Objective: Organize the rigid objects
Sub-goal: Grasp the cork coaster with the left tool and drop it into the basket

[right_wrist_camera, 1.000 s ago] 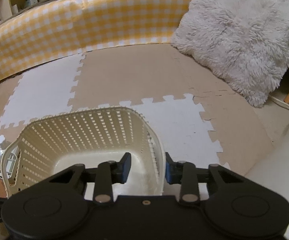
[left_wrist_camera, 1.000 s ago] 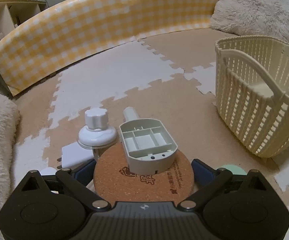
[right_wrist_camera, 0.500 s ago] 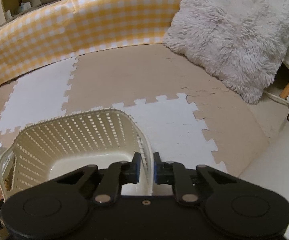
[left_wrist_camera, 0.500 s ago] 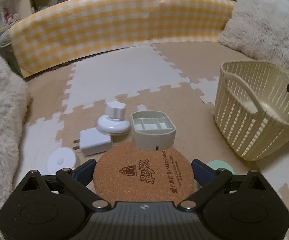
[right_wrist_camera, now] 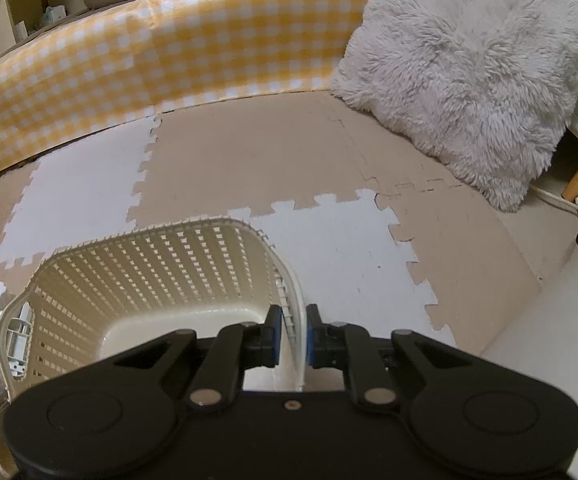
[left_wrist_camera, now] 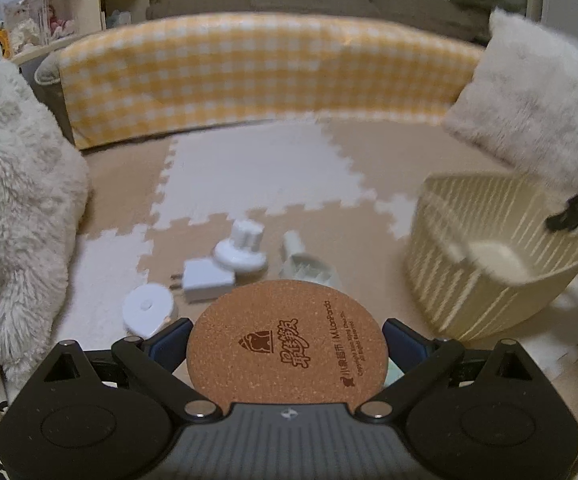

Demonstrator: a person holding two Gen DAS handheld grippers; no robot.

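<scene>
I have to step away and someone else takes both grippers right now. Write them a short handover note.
Left gripper: shut on the cork coaster, held flat above the floor mat.
Right gripper: shut on the wall of the cream basket, steadying it.
On the mat beyond the coaster: white charger, white knob piece, white round disc, grey compartment tray.
Done: coaster picked up, basket gripped. The basket looks empty.
Left: put the coaster into the basket, then probably the other loose pieces.
</scene>
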